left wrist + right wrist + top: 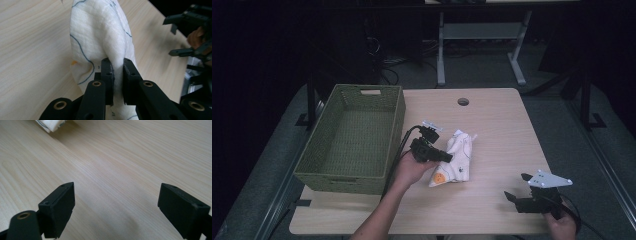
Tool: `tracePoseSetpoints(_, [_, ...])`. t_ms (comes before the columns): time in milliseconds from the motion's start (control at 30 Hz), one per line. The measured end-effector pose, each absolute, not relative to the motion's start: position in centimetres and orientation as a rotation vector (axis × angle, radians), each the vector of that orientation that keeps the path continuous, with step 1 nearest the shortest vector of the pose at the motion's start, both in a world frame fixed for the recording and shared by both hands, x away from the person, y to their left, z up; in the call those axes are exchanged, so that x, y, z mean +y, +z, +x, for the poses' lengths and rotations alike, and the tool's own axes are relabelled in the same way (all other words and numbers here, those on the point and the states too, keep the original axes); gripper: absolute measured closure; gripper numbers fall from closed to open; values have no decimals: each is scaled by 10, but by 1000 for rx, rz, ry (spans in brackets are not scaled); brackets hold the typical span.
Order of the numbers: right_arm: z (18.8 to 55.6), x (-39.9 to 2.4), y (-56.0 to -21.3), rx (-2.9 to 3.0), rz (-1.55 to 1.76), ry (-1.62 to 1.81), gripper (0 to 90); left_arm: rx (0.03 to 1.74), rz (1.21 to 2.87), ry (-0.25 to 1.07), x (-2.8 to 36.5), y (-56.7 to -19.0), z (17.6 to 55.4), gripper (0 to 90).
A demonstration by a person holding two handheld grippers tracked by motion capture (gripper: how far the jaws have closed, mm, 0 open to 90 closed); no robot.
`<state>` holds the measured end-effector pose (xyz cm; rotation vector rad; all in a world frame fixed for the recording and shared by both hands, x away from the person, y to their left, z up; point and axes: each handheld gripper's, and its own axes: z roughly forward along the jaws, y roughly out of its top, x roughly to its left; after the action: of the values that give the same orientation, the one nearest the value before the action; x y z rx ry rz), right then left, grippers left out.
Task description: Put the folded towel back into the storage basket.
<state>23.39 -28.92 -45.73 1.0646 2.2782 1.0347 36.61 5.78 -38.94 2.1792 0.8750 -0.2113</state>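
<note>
A white cloth (455, 159) with thin blue lines and an orange patch lies bunched in the middle of the wooden table (492, 125). My left gripper (447, 157) is shut on a raised fold of that cloth (100, 37), and the two black jaws pinch the fabric between them (117, 82). Near the table's front right corner my right gripper (517, 187) stands open, its jaws wide apart over bare wood (116, 202). A corner of the cloth (51, 124) shows at the top left of the right gripper view.
A green woven basket (397, 120) with nothing in it stands on the left part of the table, right beside my left hand. A round cable hole (463, 101) sits near the far edge. Desk legs (441, 50) and cables lie on the floor beyond.
</note>
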Motion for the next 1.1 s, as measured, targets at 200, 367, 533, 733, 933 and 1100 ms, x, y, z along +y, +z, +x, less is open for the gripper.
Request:
tracePoseSetpoints(200, [234, -289, -457, 2274, 1067, 1038, 137, 873, 2112, -295, 71, -381, 364, 825])
tracePoseSetpoints(367, [235, -290, -458, 2273, 1069, 1031, 137, 888, 2097, -293, 84, -375, 363, 823])
tracePoseSetpoints(533, [234, -290, -457, 2269, 1069, 1035, 137, 889, 2047, -328, 100, -366, 360, 823])
tracePoseSetpoints(733, [233, -290, -457, 2269, 1071, 1031, 137, 895, 1997, -339, 118, -353, 358, 824])
tracePoseSetpoints(933, [235, -290, -458, 2274, 1070, 1024, 137, 901, 1954, -362, 135, -344, 361, 823])
tracePoseSetpoints(1100, [233, -290, -457, 2268, 1066, 1032, 137, 931, 1918, -370, 154, -340, 363, 822])
